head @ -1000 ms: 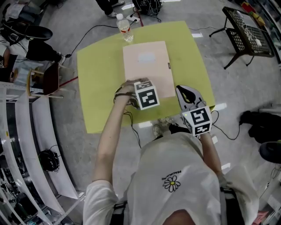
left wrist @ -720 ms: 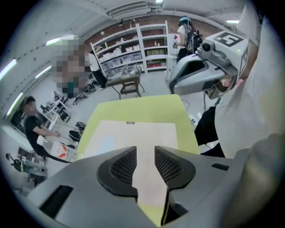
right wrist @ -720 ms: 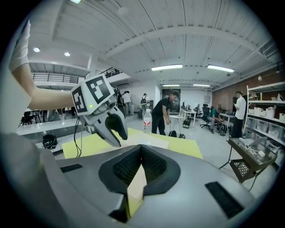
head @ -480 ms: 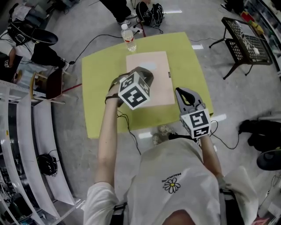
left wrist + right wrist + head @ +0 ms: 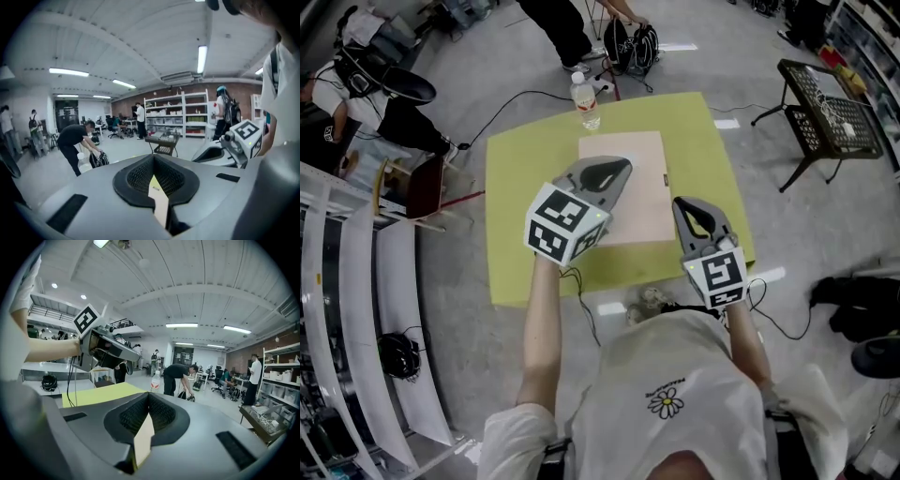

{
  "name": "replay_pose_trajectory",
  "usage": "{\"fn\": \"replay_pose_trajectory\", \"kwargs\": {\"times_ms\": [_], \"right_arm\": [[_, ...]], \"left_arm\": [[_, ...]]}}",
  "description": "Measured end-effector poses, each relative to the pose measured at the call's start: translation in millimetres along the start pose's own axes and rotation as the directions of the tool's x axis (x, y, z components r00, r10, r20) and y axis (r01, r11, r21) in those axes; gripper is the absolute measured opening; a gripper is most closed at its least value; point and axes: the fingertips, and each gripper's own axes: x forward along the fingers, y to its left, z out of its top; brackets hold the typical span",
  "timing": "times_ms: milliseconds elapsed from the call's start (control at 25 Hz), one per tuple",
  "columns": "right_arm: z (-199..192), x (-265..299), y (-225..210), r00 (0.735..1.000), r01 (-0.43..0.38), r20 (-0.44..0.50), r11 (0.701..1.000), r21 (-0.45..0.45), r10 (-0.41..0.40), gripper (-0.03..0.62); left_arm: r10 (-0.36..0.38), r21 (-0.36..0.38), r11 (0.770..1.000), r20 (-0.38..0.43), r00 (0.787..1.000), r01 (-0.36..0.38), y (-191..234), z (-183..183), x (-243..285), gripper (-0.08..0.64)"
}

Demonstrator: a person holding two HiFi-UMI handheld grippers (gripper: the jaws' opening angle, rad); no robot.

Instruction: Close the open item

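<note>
Beige folder [image 5: 645, 192] lies closed, long axis running up-frame toward the bottle [image 5: 587, 101]; we see left gripper [image 5: 609, 171] and right gripper [image 5: 689, 206] jaws together, empty.

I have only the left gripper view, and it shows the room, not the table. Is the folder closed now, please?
Observer: Yes. In the head view the beige folder lies flat and closed on the yellow-green table.
Operator: Where is my left claw against it?
Observer: The left claw hangs over the folder's left side.
Operator: And the right claw, is it holding something?
Observer: No. The right claw is shut, with nothing between its jaws.
</note>
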Motion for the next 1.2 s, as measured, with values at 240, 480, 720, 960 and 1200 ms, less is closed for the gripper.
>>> {"fn": "replay_pose_trajectory", "kwargs": {"times_ms": [240,480,720,960,1200], "right_arm": [[14,-3,0,0.999,0.012,0.037,1.0,-0.003,-0.011,0.011],[21,-6,-5,0.997,0.032,0.068,0.997,0.066,-0.037,0.011],[20,0,-4,0.997,0.046,0.056,0.995,0.088,-0.052,0.011],[16,2,-4,0.998,0.038,0.045,0.996,0.085,-0.042,0.011],[16,-1,-9,0.997,0.046,0.05,0.994,0.099,-0.051,0.011]], "left_arm": [[0.181,-0.285,0.952,0.223,0.958,-0.114,14,22,-46,0.015],[0.482,-0.457,0.825,0.258,0.838,-0.333,21,-10,-92,0.014],[0.635,-0.454,0.722,0.135,0.76,-0.522,16,-56,-107,0.014],[0.728,-0.413,0.659,0.14,0.671,-0.629,9,-69,-114,0.014],[0.753,-0.402,0.636,0.134,0.645,-0.659,10,-70,-114,0.014]]}}
